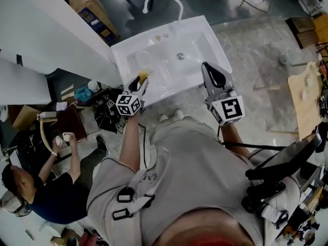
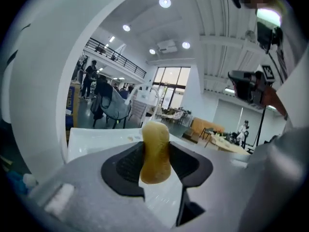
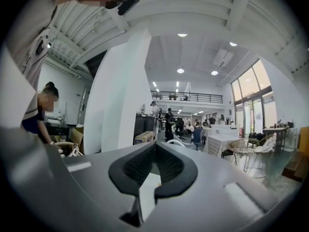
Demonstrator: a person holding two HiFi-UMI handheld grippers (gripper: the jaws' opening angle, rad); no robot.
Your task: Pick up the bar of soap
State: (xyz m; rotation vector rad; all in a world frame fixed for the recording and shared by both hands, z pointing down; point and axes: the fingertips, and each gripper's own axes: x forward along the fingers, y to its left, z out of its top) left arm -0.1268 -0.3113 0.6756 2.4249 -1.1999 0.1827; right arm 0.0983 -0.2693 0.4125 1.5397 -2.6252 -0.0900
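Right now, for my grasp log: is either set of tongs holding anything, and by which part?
The left tongs clamp the yellow soap bar by its two broad sides, its far end sticking out past the pads. The right tongs are shut and empty.

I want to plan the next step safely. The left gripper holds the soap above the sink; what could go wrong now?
1. The left gripper pinches the bar of soap, and much of it stands beyond the pads; it may slip or twist out.
2. It would then probably fall into the sink below. The right gripper, shut and empty, could hardly catch it.
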